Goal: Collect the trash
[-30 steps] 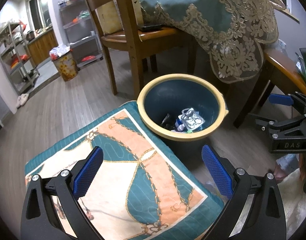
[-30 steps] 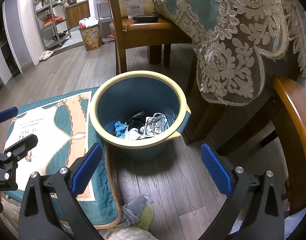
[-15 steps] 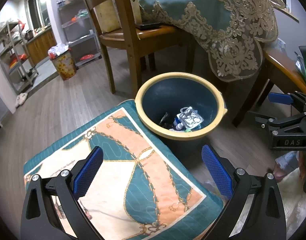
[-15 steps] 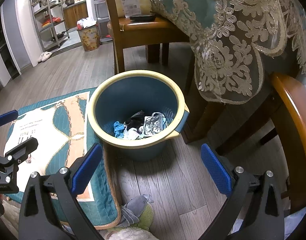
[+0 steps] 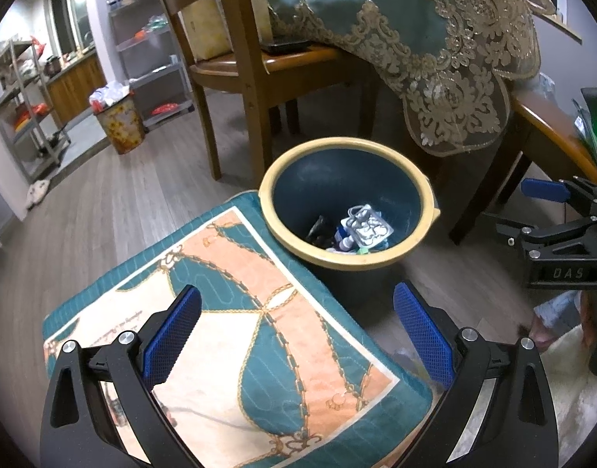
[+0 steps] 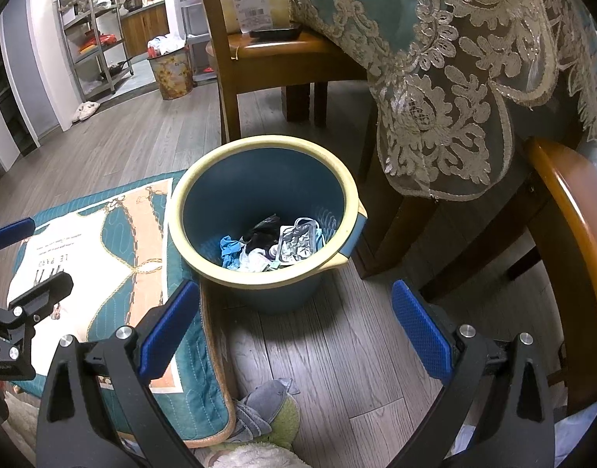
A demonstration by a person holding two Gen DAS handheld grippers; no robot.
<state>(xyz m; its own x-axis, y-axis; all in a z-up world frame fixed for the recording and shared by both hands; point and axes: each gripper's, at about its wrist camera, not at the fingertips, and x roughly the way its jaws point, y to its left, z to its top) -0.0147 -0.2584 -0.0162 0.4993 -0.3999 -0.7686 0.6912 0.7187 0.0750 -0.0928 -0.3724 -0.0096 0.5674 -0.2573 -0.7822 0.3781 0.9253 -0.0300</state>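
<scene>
Trash sits at the bottom of the blue bin (image 6: 259, 210), and we use that bin as our landmark. It stands on the wood floor (image 6: 337, 351), its pale yellow rim fully in view from both wrists. Inside it we see a silver blister pack (image 6: 296, 242) lying on top, a crumpled blue scrap (image 6: 230, 247) just beside it toward the cushion, and a dark wrapper (image 6: 265, 228) between them.

Our left gripper (image 5: 298, 331) hangs on the near side of the bin, over the patterned teal and orange cushion (image 5: 228, 312) that touches the bin's wall. Its fingers are spread wide with nothing between them. Our right gripper (image 6: 294, 325) hovers over bare floor just short of the bin, likewise spread apart and holding nothing.

Beyond the bin stands a wooden chair (image 6: 267, 46), and a lace-trimmed tablecloth (image 6: 454, 78) hangs down beside it, on the side away from the cushion.
</scene>
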